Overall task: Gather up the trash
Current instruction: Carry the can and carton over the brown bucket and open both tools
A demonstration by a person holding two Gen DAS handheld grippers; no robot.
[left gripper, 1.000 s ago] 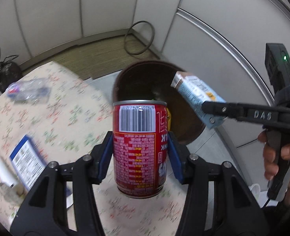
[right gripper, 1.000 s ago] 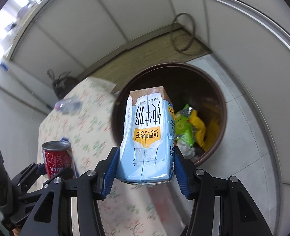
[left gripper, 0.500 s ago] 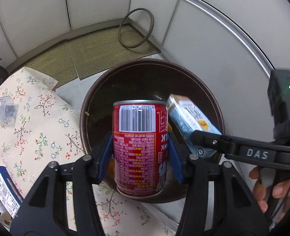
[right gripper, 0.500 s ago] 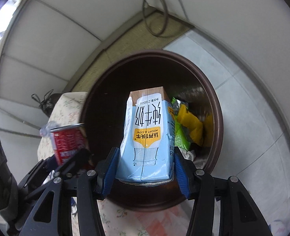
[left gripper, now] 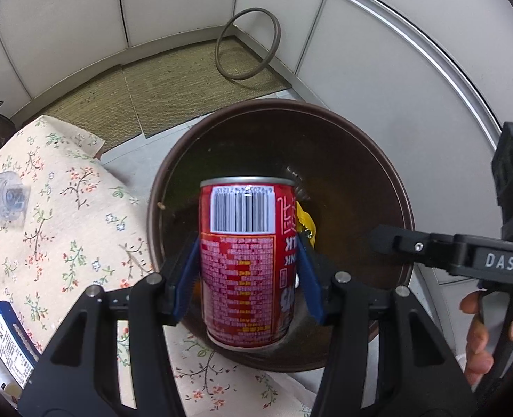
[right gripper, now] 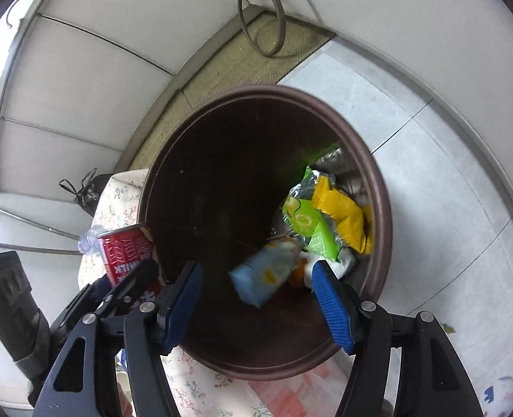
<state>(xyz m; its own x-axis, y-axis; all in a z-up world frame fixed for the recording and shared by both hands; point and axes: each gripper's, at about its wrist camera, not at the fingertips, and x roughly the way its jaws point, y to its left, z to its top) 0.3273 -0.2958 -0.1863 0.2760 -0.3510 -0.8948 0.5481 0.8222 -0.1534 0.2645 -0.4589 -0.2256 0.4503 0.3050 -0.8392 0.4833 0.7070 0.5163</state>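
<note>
Blue milk carton (right gripper: 268,274) has left the opening right hand-held gripper (right gripper: 256,304).

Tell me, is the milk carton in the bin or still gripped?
In the bin. The carton is blurred, below the rim; the right gripper is opening, nothing between its pads.

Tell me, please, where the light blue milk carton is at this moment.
In the right wrist view, the milk carton is inside the brown bin, blurred, just left of the green and yellow wrappers, beyond the opening right gripper.
</note>
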